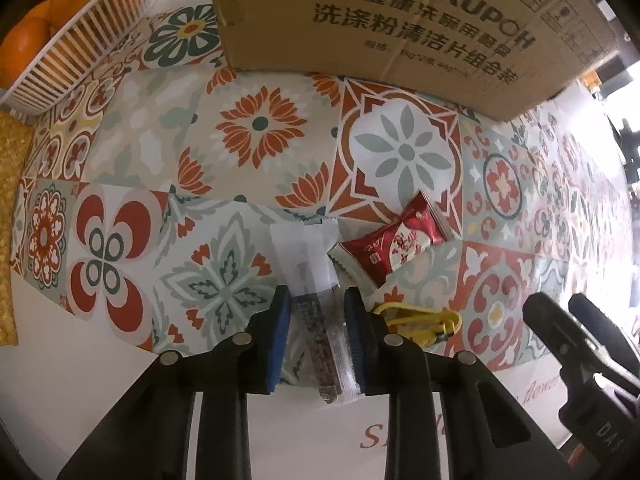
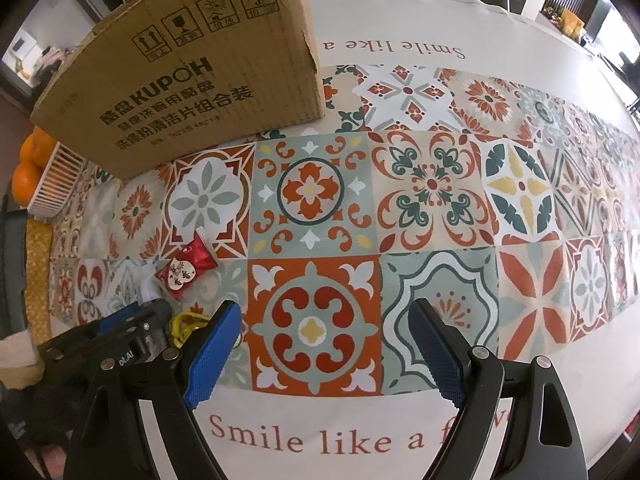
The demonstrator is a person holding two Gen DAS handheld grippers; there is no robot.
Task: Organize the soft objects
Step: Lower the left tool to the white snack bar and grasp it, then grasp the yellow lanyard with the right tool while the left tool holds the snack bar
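Far left, a white slatted basket (image 1: 86,46) holds oranges (image 1: 24,46), with a woven yellow mat (image 1: 10,220) at the table's edge below it. The patterned tablecloth (image 1: 260,128) covers the surface. Centre, the left gripper (image 1: 317,308) is clamped on a clear-wrapped snack bar (image 1: 320,336), its blue pads pressing both sides of the wrapper. Just right of the bar lies a red snack packet (image 1: 394,242), script "Love" legible; a yellow clip (image 1: 420,320) lies near, below it. Behind stands a cardboard box (image 1: 400,20) printed "KUPOH" with handling symbols. The right gripper (image 2: 326,344) is spread wide over bare cloth, nothing between its pads. The cloth's border reads "Smile like a".
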